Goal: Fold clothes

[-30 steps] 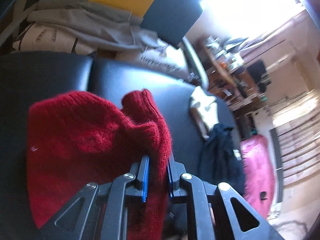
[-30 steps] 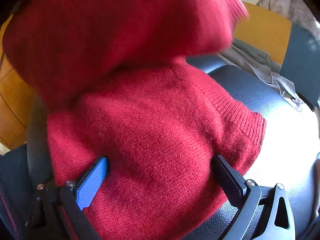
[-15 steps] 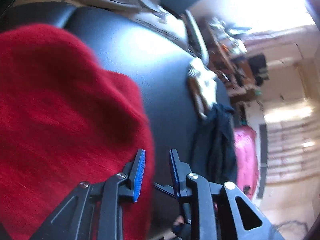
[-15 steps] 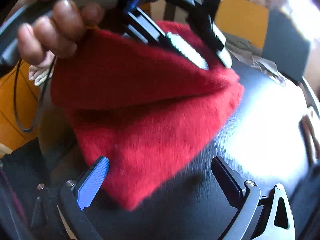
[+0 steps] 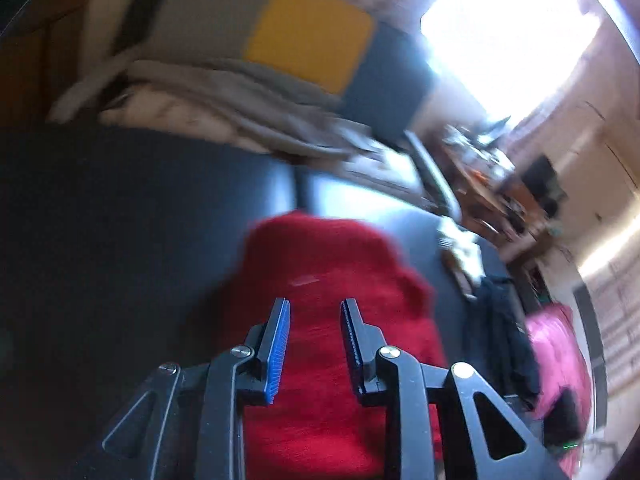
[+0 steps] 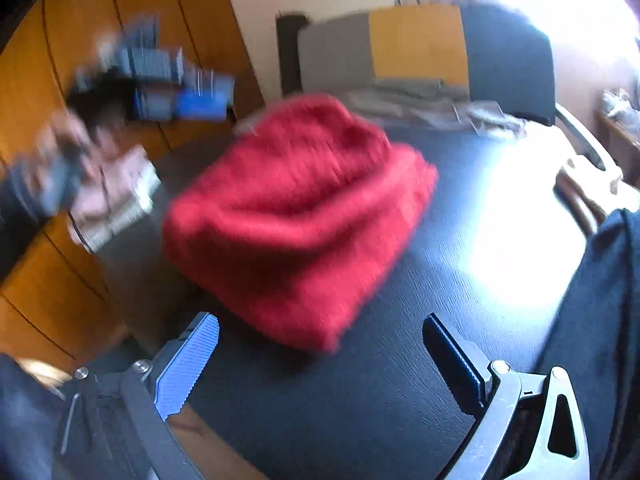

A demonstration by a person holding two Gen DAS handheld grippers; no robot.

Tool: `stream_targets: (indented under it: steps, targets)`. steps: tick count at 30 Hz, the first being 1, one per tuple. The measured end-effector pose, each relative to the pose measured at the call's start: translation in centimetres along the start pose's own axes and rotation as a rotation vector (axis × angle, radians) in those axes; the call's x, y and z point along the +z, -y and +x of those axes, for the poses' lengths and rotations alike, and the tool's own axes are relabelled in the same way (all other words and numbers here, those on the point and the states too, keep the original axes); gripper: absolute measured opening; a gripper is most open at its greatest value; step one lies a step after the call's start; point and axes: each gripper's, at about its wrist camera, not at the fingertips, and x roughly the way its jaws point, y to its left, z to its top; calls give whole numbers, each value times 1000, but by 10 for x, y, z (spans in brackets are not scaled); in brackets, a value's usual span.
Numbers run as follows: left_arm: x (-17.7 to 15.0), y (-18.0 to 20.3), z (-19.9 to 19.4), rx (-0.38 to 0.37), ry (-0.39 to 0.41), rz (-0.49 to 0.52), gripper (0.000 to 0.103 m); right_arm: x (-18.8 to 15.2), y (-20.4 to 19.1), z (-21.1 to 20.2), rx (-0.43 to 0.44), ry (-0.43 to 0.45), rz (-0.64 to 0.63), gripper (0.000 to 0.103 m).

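A red knitted sweater [image 6: 300, 216] lies folded in a thick bundle on the black leather seat [image 6: 360, 392]. It also shows in the left wrist view [image 5: 320, 276], under and beyond my left gripper [image 5: 314, 312], which is open with nothing between its pads and held above the sweater's near part. My right gripper [image 6: 320, 336] is wide open and empty, just in front of the sweater's near corner. The left gripper and the hand that holds it show blurred at the left of the right wrist view [image 6: 80, 140].
Beige clothes [image 5: 224, 108] and a grey, yellow and dark cushion [image 5: 304, 48] lie at the back of the seat. A dark garment [image 5: 500, 336] and a pink one [image 5: 560, 364] lie at the right. A wooden wall [image 6: 36, 80] stands at the left.
My left gripper has let go of the red sweater and pulled back and up. The sweater dropped into a folded bundle. My right gripper has drawn back from it, still open.
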Motion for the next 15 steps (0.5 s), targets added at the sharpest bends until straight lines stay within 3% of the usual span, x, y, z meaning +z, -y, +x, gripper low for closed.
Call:
stream_targets:
  steps: [2,5,9,10,11,12,14,15]
  targets:
    - [-14,-26,-3,10,15,-36,26,18,-24,-2,26,17,-48,103]
    - [-31,-33,1,13,19,9,26,41,-65,13,71,-17,-163,103]
    - [-49,-22,14,-19,11,107,27,48,-84,70,-23,-193,-312,99]
    - [-52,-18,18,-21,11,122,27,46,-85,87,-53,-251,-344,77]
    - [-54,-14,22,-23,11,138,27,45,-80,108,-79,-314,-363,26]
    - [-57,-8,23,-38,13,163,27,42,-74,117,-70,-367,-339,6]
    - [-68,2,22,-84,32,234,28,37,-56,110,-14,-364,-214,9]
    - [-72,5,24,-92,30,261,28,35,-46,98,16,-321,-146,9]
